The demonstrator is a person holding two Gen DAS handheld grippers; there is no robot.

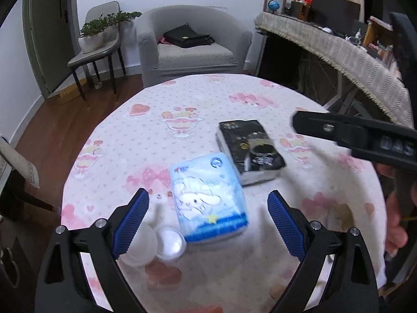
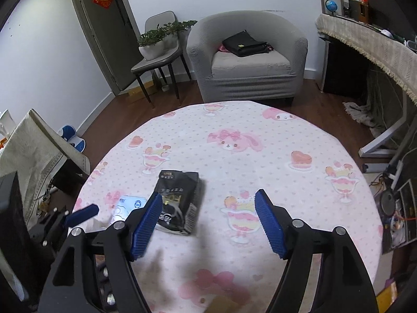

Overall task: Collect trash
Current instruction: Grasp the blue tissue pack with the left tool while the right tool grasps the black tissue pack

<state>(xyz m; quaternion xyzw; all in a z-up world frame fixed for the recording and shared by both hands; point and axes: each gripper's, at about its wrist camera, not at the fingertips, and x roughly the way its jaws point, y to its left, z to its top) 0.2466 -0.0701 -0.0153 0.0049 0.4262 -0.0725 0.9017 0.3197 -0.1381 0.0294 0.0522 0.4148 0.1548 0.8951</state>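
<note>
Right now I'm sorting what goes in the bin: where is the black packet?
The black packet lies flat on the pink tablecloth, just beyond and right of the blue tissue pack. In the right wrist view it sits behind the left fingertip.

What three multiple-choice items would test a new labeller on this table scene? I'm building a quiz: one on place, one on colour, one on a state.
1. Where does the blue tissue pack lie in the left wrist view?
A. On the armchair
B. On the table, between the open jaws of the left hand-held gripper
C. On the floor

2. What colour is the other pack?
A. Black
B. Red
C. Green

3. How does the right hand-held gripper stand?
A. Shut on the black pack
B. Shut, empty
C. Open, holding nothing

Answers: B, the pack rests on the pink tablecloth between the blue pads; A, its wrapper is black; C, the pads stand apart with only cloth between.
</note>
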